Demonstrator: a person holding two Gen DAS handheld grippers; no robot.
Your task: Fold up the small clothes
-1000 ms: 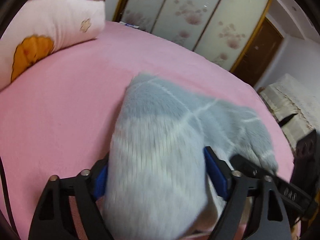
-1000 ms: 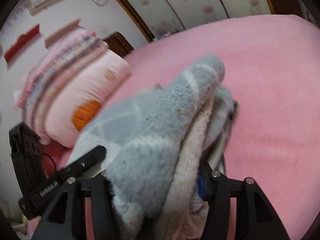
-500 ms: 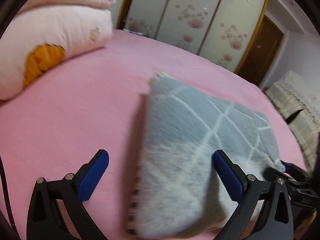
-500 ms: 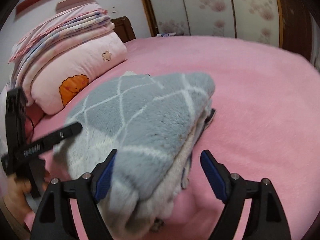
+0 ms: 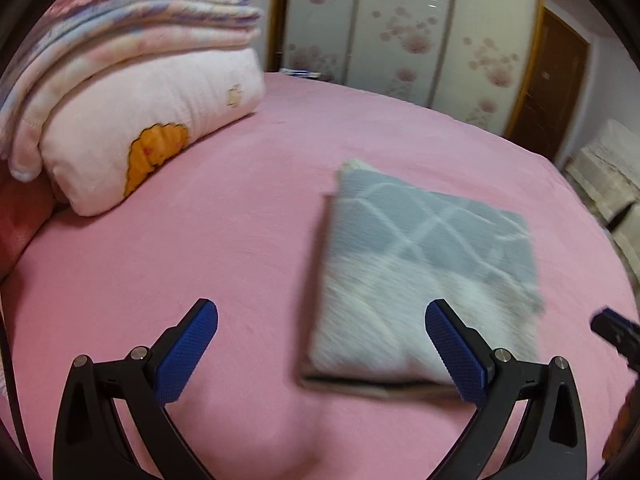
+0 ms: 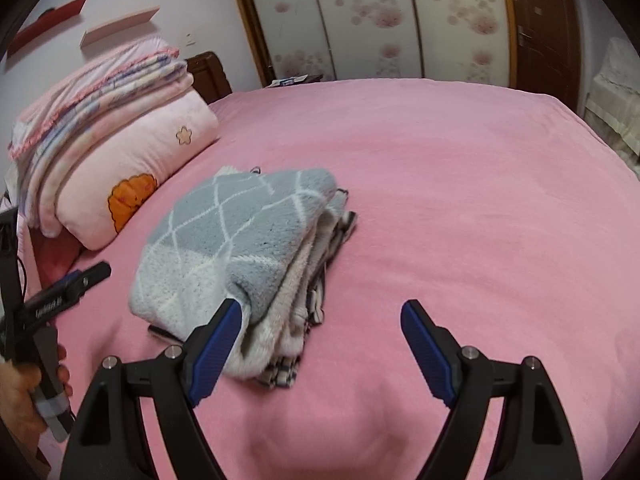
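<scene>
A folded grey fleece garment with white diamond lines lies flat on the pink bed. Its cream lining and a checked layer show at the near edge. My left gripper hangs open above and short of the garment's near edge, with neither pad pressing it. In the right wrist view the garment lies ahead and to the left. My right gripper stands open over its near right corner, holding nothing. The left gripper shows there at the left edge, held by a hand.
A pink pillow with an orange print under a stack of folded blankets sits at the bed's left. Floral sliding wardrobe doors and a brown door stand behind. Cream covered furniture is at the right.
Both grippers let go of the garment, opened wide and drew back and upward. The garment, bunched between the jaws before, now lies folded on the bed.
</scene>
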